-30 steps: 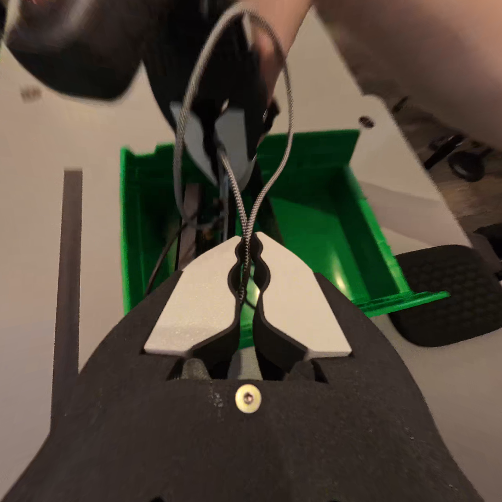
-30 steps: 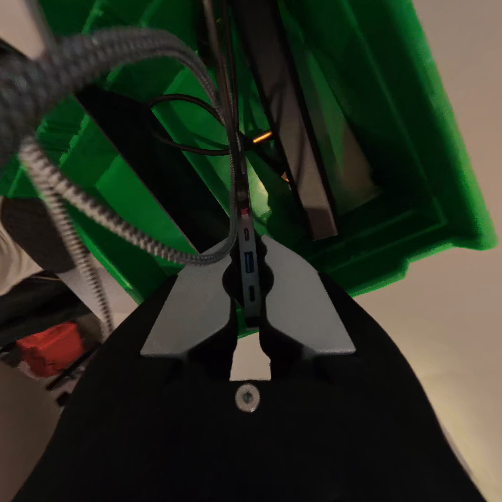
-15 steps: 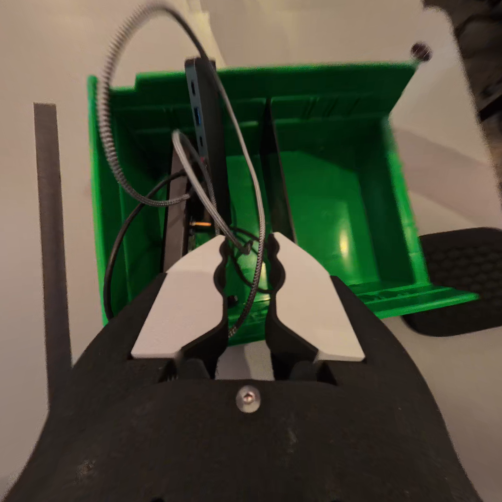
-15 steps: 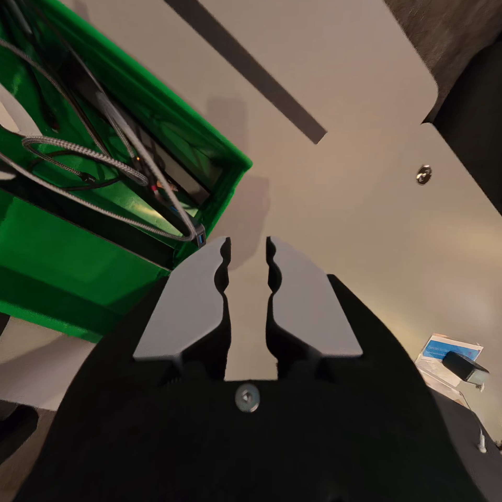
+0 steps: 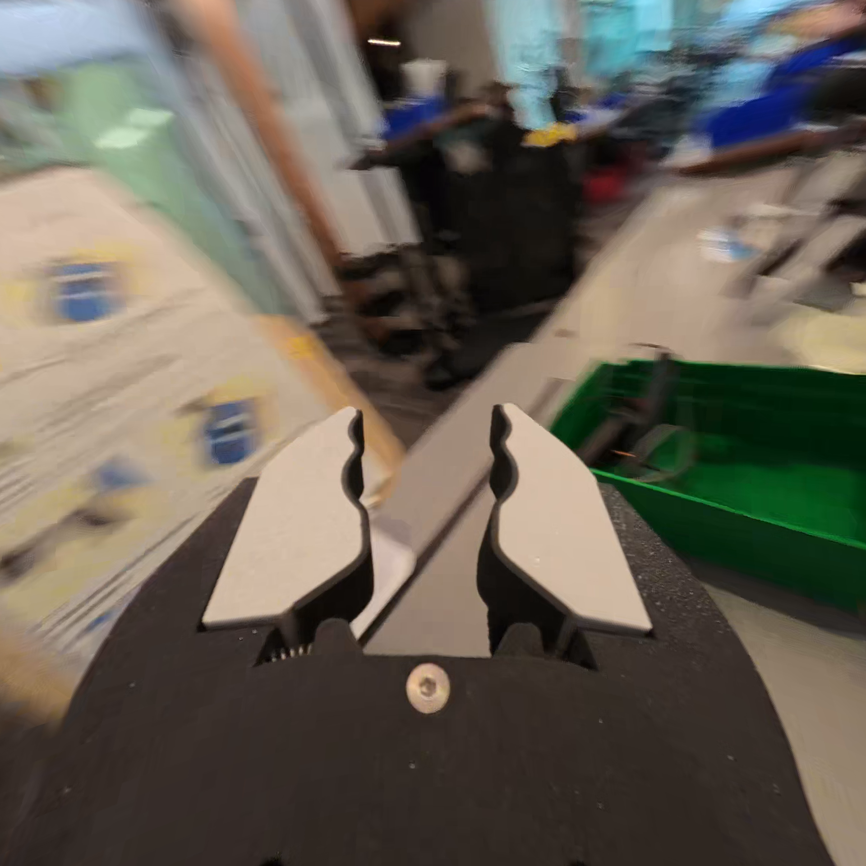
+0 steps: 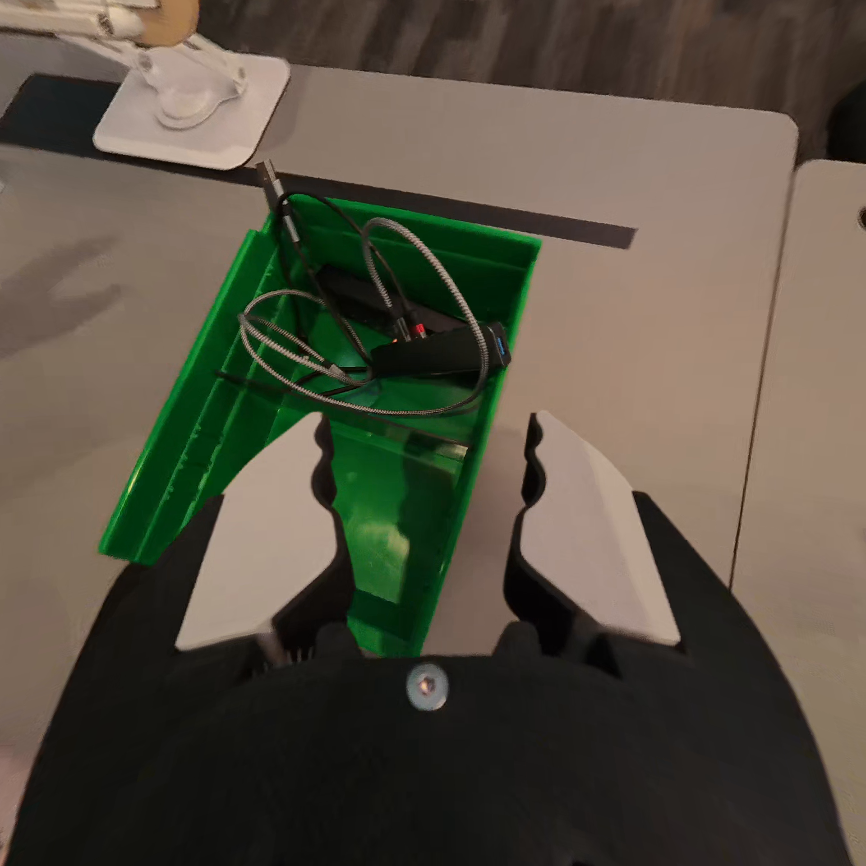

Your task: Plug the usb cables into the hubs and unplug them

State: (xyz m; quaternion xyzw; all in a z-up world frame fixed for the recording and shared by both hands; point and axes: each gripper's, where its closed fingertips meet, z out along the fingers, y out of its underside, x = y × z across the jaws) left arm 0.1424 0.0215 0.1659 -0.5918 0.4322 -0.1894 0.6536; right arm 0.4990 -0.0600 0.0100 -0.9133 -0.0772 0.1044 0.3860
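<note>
Cables (image 6: 375,300) and a black hub (image 6: 440,354) lie tangled in the far compartment of the green bin (image 6: 197,421), in the middle of the right wrist view, above and beyond the right gripper (image 6: 426,421). Its fingers (image 6: 262,529) are spread wide and hold nothing, framing the bin's near compartment on the grey counter (image 6: 632,328). In the blurred left view, the left gripper (image 5: 426,412) is also spread and empty, with the bin (image 5: 750,515) off at middle right.
</note>
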